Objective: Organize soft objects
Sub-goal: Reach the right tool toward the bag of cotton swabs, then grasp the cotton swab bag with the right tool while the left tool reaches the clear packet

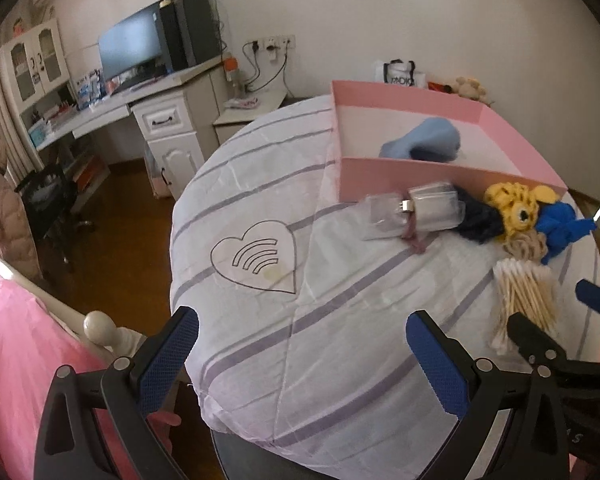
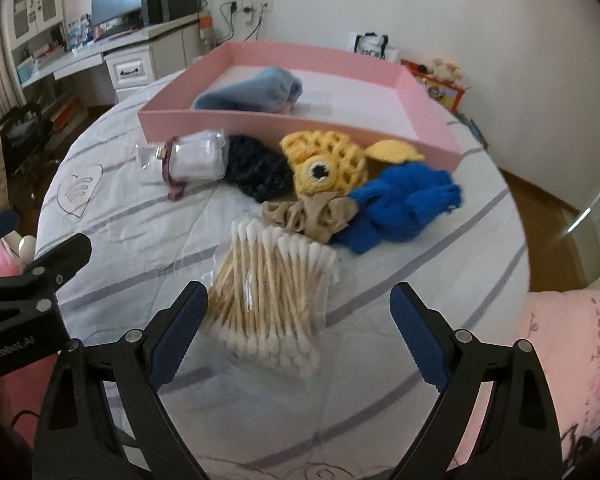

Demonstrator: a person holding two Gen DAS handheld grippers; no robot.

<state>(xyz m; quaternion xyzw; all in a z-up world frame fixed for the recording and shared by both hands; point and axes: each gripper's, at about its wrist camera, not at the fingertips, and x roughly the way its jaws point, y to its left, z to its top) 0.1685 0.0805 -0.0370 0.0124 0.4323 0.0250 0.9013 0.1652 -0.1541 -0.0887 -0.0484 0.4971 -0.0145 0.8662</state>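
A shallow pink cardboard tray (image 2: 428, 108) on the striped cloth-covered desk (image 2: 400, 280) holds a light blue knit piece (image 2: 256, 90); before it lie a yellow crocheted toy (image 2: 324, 164), blue knit gloves (image 2: 400, 204) and bagged cotton swabs (image 2: 272, 292). Both the left gripper (image 1: 302, 348) and right gripper (image 2: 298, 332) have fingers wide, empty.

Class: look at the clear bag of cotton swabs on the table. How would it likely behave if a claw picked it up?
The bag of cotton swabs probably weighs little: thin wooden sticks. Its clear film looks slick and loose, so it may slip or sag. The sticks could shift inside.
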